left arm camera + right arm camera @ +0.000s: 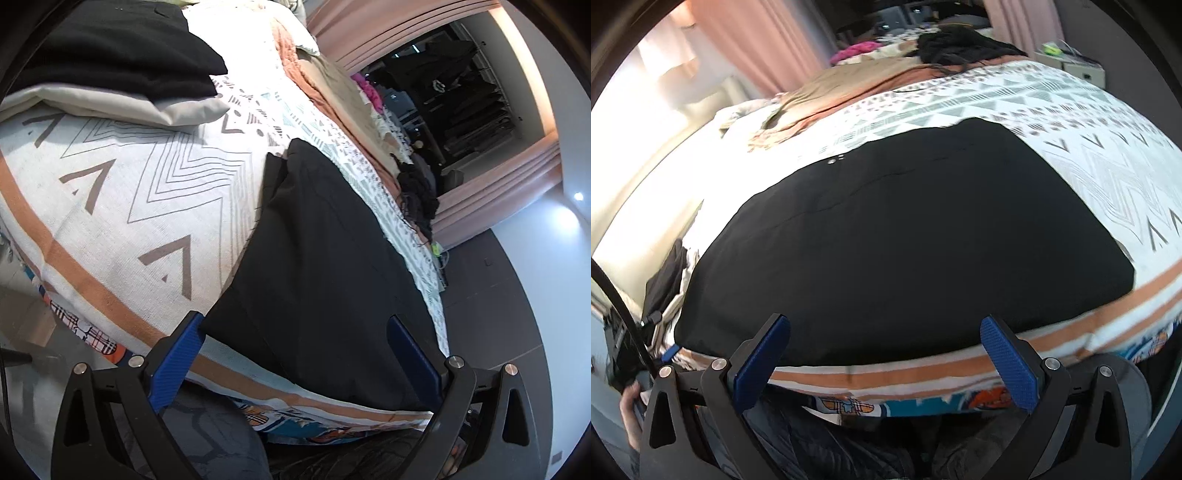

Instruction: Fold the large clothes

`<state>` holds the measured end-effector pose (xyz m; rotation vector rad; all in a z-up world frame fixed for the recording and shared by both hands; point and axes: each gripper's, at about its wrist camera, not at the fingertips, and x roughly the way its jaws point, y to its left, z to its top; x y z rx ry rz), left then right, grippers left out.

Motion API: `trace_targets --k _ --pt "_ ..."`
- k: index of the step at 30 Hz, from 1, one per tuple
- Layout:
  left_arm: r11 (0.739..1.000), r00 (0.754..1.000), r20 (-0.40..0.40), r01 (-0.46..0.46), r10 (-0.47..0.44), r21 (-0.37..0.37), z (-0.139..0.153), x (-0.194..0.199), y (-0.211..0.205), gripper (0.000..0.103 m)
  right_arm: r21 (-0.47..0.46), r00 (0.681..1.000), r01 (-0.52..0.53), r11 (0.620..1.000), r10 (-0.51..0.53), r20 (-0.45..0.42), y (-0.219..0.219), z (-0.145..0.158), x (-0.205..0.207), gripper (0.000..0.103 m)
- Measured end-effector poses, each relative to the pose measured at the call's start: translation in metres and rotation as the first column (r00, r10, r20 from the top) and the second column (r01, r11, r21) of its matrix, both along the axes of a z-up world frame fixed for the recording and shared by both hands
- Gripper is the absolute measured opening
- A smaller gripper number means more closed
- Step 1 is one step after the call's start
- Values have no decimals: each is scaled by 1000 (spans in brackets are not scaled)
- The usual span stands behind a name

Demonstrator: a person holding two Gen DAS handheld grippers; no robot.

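Lying folded on patterned bedspread (pixel 1089 122), black garment (pixel 886 240), both tools (pixel 295 354) (pixel 886 354) wide, empty

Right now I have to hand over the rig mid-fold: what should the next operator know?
Left gripper: open, empty, at the near edge of the black garment.
Right gripper: open, empty, over the same near edge.
The garment lies flat in a compact fold on the patterned bedspread, released.
A black folded piece tops a stack at the far left.
Left: judge whether one more fold is needed, then probably move it to the stack.
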<state>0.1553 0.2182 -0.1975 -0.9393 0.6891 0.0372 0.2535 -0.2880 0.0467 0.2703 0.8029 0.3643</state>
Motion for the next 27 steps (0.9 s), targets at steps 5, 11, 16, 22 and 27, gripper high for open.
trace_targets --k 5,11,16,22,27 --pt "999 999 -48 20 -21 -31 -6 9 6 82 -54 999 -51 997 52 11 22 -1 7 85" --pt "997 991 -127 27 -36 -74 -25 14 8 53 -89 993 -115 989 114 -17 42 -8 26 68" --pt "995 989 -146 6 -21 -98 -34 18 11 45 -193 985 -170 966 168 -29 70 -12 41 68" --pt "990 989 -146 -48 29 -129 -38 23 21 42 -296 963 -270 916 254 -91 102 -23 60 68" --pt "974 989 -126 -107 83 -202 -45 18 26 41 -339 962 -272 901 249 -111 122 -25 89 68"
